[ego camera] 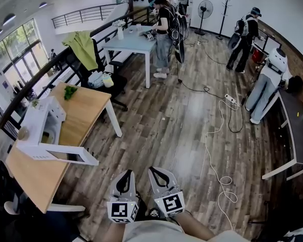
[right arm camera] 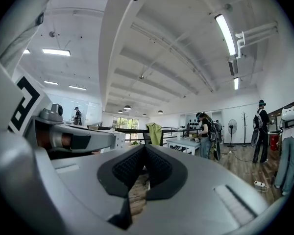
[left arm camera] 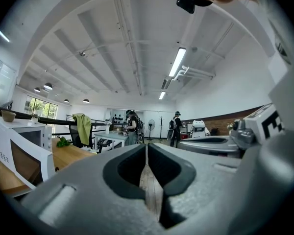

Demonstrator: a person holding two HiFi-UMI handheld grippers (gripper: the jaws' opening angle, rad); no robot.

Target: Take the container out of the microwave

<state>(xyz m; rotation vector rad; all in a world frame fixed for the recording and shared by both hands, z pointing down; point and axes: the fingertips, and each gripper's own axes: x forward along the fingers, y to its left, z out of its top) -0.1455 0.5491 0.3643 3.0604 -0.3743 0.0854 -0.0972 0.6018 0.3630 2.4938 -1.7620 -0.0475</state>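
A white microwave (ego camera: pixel 36 121) stands on a wooden table (ego camera: pixel 86 110) at the left, its door (ego camera: pixel 58 156) swung open toward me. In the left gripper view the microwave (left arm camera: pixel 17 141) also shows at the left edge. No container is visible inside it from here. Both grippers are held low and close to my body, well away from the table. My left gripper (ego camera: pixel 125 173) (left arm camera: pixel 146 148) holds nothing and shows a thin slit between its pads. Beside it, my right gripper (ego camera: pixel 154 170) (right arm camera: pixel 144 148) has its tips touching and is empty.
A small bowl (ego camera: pixel 23 133) sits on top of the microwave and green leaves (ego camera: pixel 70 92) lie on the table. A chair with a green jacket (ego camera: pixel 84 48), a white table (ego camera: pixel 133 43), several people and floor cables (ego camera: pixel 217 135) are farther off.
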